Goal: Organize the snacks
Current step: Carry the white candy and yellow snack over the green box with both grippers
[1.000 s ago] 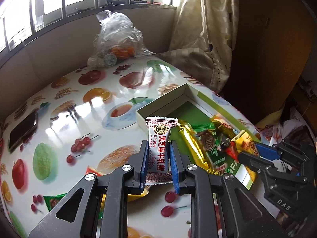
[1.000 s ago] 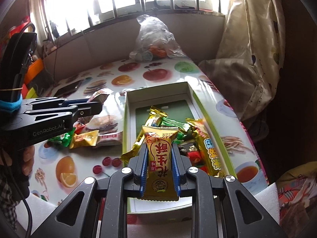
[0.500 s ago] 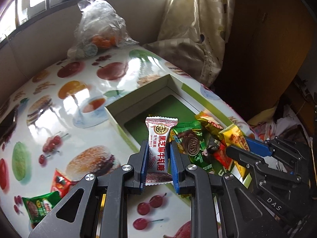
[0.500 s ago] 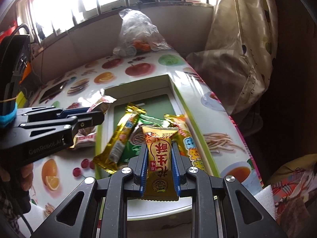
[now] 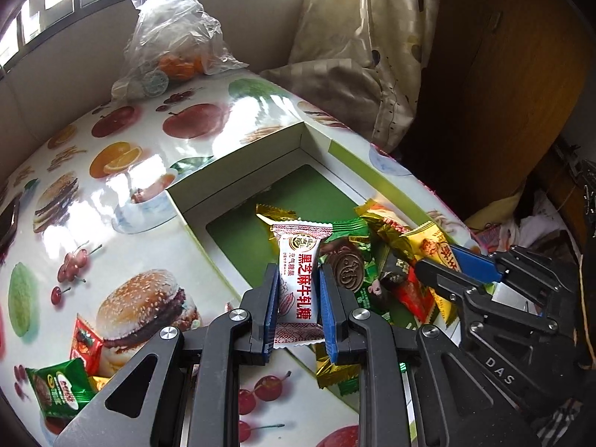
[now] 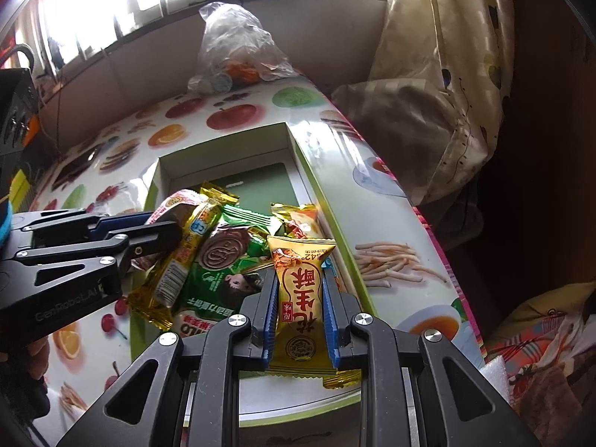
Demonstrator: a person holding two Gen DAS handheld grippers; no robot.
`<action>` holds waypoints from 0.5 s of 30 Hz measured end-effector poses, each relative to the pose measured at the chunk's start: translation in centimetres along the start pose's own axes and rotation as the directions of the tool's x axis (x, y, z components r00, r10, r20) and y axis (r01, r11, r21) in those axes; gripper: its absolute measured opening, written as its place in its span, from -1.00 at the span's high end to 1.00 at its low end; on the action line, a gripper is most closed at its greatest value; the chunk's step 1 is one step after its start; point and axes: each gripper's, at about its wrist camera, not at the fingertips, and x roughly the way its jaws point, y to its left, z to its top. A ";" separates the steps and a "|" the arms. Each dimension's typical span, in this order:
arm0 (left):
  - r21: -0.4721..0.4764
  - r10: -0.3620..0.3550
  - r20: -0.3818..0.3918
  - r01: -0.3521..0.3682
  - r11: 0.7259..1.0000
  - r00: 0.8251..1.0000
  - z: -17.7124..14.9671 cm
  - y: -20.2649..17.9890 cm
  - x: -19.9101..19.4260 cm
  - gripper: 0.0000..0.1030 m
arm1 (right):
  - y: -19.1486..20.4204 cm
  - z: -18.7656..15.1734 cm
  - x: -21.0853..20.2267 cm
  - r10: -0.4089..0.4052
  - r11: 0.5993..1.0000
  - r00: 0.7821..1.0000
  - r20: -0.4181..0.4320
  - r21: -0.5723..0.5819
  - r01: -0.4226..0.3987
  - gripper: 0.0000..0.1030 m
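Two candies are held up over the box, one in each gripper. The left gripper is squeezed shut on a white candy with red letters. It hangs above the near left edge of the box, partly over the green floor inside. The right gripper is squeezed shut on a yellow candy with red letters. That one hangs over the near end of the box, close to the right wall.

Inside the box lies a pile of snacks. A long gold bar leans over the left wall. A green packet with a round brown picture lies in the middle. More yellow and red wrappers crowd the right side. The far half of the box floor is bare green, so there is open room there. The box walls stand up straight and white.

Outside the box, on the table with fruit pictures, a small red packet and a green packet lie near the front left edge. The table between them and the box is open. At the far edge sits a clear plastic bag with oranges inside. A curtain hangs just past the right edge of the table.
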 end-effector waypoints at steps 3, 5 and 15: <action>-0.004 0.014 -0.002 -0.014 1.000 1.000 0.0 -0.2 0.2 0.58 | 0.0 0.0 0.1 -0.003 1.000 1.000 0.002 -0.004 0.003 0.59; -0.006 0.011 -0.003 -0.011 1.000 1.000 -0.1 -0.3 0.3 0.58 | 0.0 0.1 0.2 -0.013 1.000 1.000 0.004 -0.010 0.013 0.59; -0.031 0.017 -0.002 -0.017 0.999 1.000 -0.2 -0.3 0.8 0.58 | -0.1 0.2 0.4 -0.020 1.000 1.000 0.019 -0.019 0.020 0.59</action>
